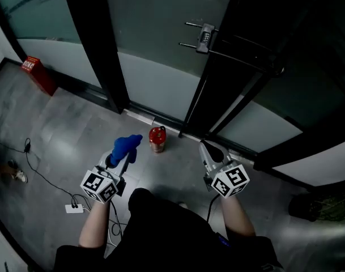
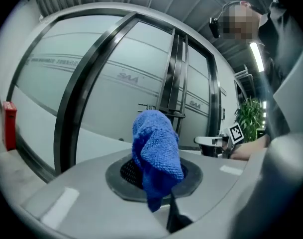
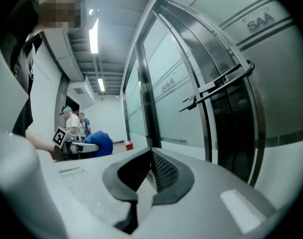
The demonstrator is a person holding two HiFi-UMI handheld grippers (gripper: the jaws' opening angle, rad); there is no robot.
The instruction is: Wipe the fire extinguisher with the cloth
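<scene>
Overhead, the head view shows a person standing over a small red fire extinguisher (image 1: 157, 139), upright on the grey floor at frame centre, just beside the glass door's threshold. The left gripper (image 1: 120, 162), lower left of centre, is clamped on a blue cloth (image 1: 127, 145), which is held near the extinguisher but apart from it. The right gripper (image 1: 208, 151) hovers on the extinguisher's other side, also clear of it. Wiping has not begun.

Left gripper view: the jaws pinch the cloth (image 2: 156, 151) low at frame centre. Its bulk is bunched loosely above them, with glass partitions behind.

Right gripper view: the jaws sit together with nothing between them. The cloth (image 3: 97, 144) shows at middle left.

Judged from this, the freestanding extinguisher could topple or skid under a sideways swipe, since nothing steadies it. The loosely bunched cloth could also drag free of its narrow pinch if it snags on the extinguisher's top.
</scene>
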